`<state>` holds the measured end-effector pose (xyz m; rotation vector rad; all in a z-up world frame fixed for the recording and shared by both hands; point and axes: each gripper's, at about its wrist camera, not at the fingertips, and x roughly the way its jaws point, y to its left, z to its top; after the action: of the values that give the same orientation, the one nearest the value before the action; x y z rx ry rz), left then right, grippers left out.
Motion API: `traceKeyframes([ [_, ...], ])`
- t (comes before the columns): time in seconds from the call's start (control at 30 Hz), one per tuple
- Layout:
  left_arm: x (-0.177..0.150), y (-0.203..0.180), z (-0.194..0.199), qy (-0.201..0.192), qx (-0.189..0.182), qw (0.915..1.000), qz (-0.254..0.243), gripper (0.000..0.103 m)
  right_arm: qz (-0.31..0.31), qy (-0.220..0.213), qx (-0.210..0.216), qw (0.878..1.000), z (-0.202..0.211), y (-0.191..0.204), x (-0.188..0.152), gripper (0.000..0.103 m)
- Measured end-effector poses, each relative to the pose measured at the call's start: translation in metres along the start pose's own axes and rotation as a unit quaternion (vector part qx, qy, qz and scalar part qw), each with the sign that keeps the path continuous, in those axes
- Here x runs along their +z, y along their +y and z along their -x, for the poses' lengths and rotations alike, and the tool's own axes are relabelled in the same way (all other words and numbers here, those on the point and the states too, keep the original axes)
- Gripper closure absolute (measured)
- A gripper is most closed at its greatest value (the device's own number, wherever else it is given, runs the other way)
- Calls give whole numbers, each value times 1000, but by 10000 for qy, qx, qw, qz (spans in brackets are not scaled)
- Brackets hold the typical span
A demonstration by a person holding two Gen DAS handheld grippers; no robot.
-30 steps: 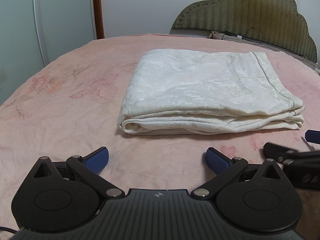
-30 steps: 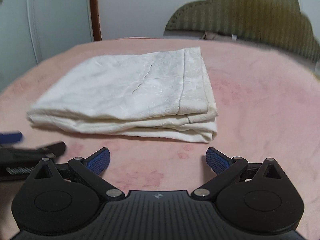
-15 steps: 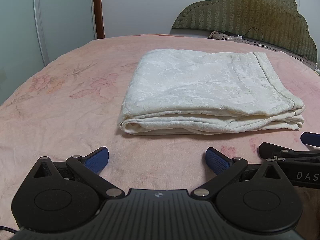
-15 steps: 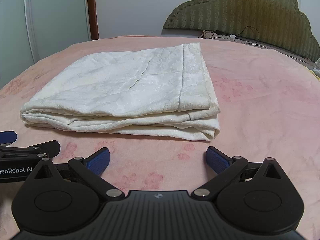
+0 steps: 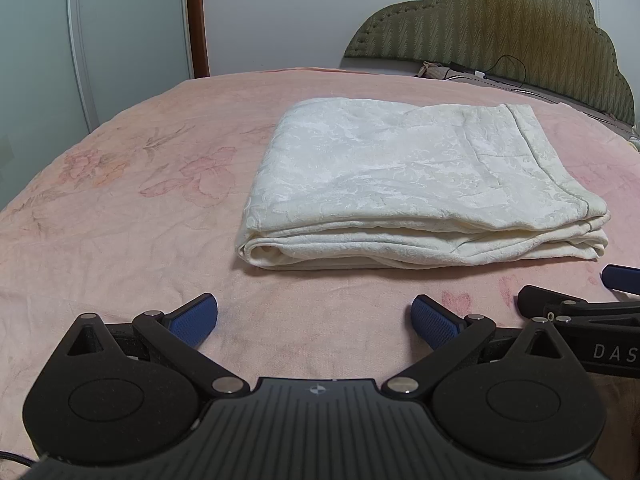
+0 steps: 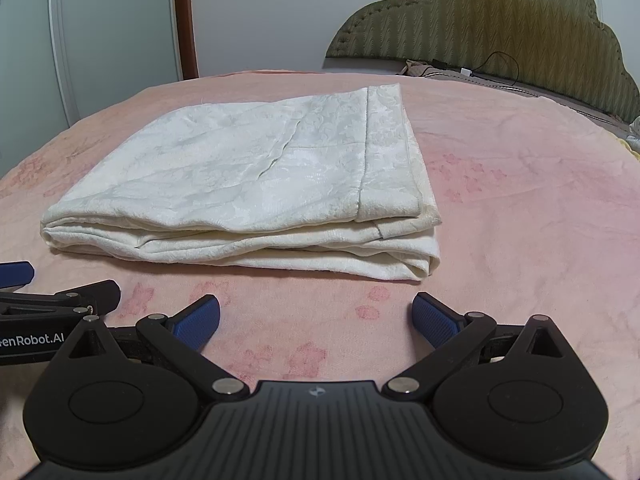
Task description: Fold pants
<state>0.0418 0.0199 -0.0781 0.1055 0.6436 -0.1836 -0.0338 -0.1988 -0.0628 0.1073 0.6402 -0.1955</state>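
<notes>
Cream-white pants (image 5: 412, 184) lie folded into a flat rectangular stack on the pink bed; the right wrist view shows the same pants (image 6: 256, 184) with a hemmed edge on the right. My left gripper (image 5: 316, 316) is open, low over the blanket a short way in front of the stack, with nothing between its blue pads. My right gripper (image 6: 316, 316) is likewise open and holds nothing, in front of the stack's right end. Each gripper's black finger shows at the edge of the other's view.
A pink floral blanket (image 5: 120, 208) covers the bed. An olive padded headboard (image 5: 500, 28) stands at the back right with a cable and small items at its foot. A white wardrobe door (image 5: 128, 32) and a brown door frame stand at the back left.
The right gripper shifted slightly right and settled, its view now sharp. The left gripper and the folded pants have not moved.
</notes>
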Motion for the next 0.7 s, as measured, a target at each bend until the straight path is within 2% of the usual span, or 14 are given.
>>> traceKeyframes([
  [0.7,0,0,0,-1,1,10000,-1,0,-2,1,0,10000,0,1,0,0],
])
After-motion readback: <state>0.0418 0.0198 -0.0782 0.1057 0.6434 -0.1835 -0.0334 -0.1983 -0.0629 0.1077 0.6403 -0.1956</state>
